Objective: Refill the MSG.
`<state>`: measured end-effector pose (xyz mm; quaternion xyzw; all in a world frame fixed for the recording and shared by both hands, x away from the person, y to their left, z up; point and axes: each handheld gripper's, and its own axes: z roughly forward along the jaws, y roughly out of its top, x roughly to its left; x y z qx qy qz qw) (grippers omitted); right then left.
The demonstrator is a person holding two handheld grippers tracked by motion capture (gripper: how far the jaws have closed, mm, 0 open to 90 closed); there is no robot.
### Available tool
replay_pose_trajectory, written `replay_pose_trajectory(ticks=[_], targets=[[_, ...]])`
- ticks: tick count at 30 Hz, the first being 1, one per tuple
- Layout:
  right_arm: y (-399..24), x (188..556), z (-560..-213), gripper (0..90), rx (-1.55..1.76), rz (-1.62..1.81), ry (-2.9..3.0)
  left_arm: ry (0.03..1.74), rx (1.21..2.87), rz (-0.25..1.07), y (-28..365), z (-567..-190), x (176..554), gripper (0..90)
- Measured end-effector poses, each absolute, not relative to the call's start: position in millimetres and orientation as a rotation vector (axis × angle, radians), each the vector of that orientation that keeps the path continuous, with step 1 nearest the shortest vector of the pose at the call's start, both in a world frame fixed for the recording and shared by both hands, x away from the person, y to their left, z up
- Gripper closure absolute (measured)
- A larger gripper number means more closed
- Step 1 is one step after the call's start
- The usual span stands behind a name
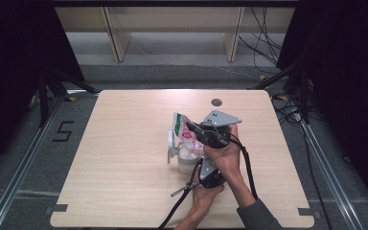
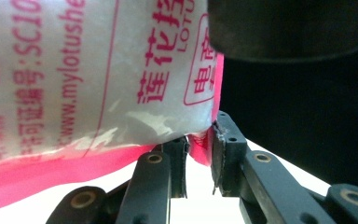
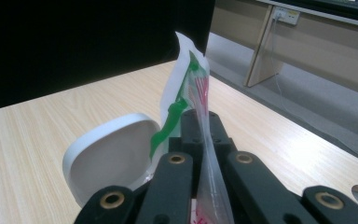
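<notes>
Both hands [image 1: 220, 160] stacked over bag [image 1: 183, 128]

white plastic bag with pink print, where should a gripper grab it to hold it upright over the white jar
Grip the white plastic bag with pink print at its flat, thin upper edge, from the side, as the right gripper does. The left gripper pinches a pink bottom corner. The white jar sits below.

Bench [image 1: 124, 158] with all items grouped just right of its centre. A lidded jar [image 1: 188, 160] stands on the bench, its hinged lid [image 1: 172, 142] raised at the jar's 9 o'clock. A pouch [image 1: 184, 128] hangs over the jar, extending toward 12 o'clock. Right tool [image 1: 191, 126] sits at the pouch's 3 o'clock; left tool [image 1: 199, 163] lies at the jar's 4 o'clock (each pinching the pouch). A cable hole [image 1: 216, 102] lies toward 1 o'clock.
</notes>
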<state>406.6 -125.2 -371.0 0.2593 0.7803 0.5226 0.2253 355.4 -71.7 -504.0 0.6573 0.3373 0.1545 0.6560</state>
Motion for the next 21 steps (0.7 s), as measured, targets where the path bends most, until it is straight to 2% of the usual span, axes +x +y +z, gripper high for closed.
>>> replay_pose_trajectory(ticks=[21], targets=[[-125.5, 407.2, -368.9, 90.0, 0.710, 1.425, 2.169, 0.766, 1.460, 0.348, -74.3, -505.6, 362.4, 77.3]])
